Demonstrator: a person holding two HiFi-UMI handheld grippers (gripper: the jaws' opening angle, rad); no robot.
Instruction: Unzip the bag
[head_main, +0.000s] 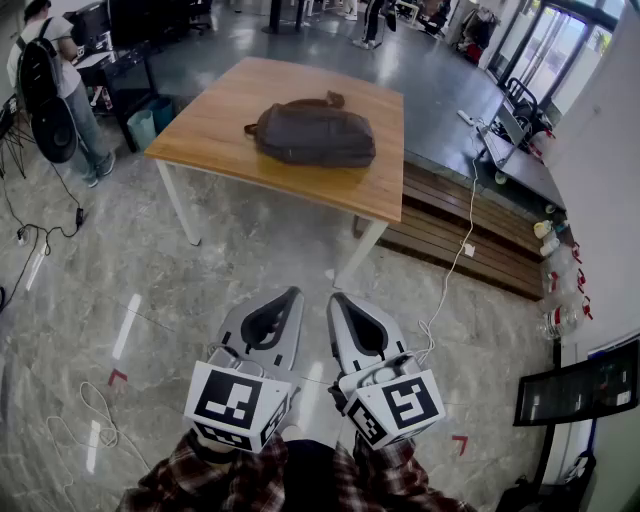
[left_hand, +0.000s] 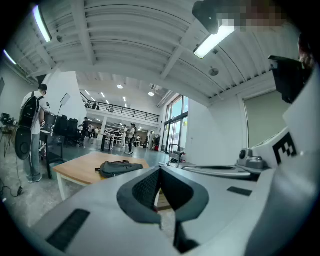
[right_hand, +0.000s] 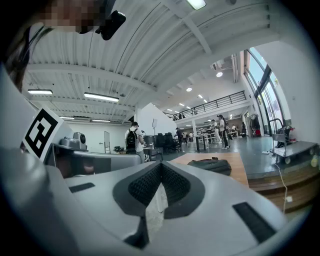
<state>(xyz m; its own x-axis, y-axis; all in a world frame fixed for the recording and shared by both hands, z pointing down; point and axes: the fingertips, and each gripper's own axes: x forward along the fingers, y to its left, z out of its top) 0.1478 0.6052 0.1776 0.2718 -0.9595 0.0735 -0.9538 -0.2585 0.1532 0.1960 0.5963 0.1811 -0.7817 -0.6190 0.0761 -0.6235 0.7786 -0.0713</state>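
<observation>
Low at 6 o'clock, left hand-held gripper (head_main: 292, 295) and right hand-held gripper (head_main: 336, 298) side by side above the floor (head_main: 200, 260), each with jaws pressed together, well apart from the dark bag (head_main: 315, 133) lying at 12 o'clock on the wooden tabletop (head_main: 230, 110).

Clear across grey stone floor (head_main: 250, 250) to light wooden table (head_main: 215, 120); bare all round dark grey fabric bag (head_main: 314, 133); flanked rightward by low dark plank platform (head_main: 450, 235).
</observation>
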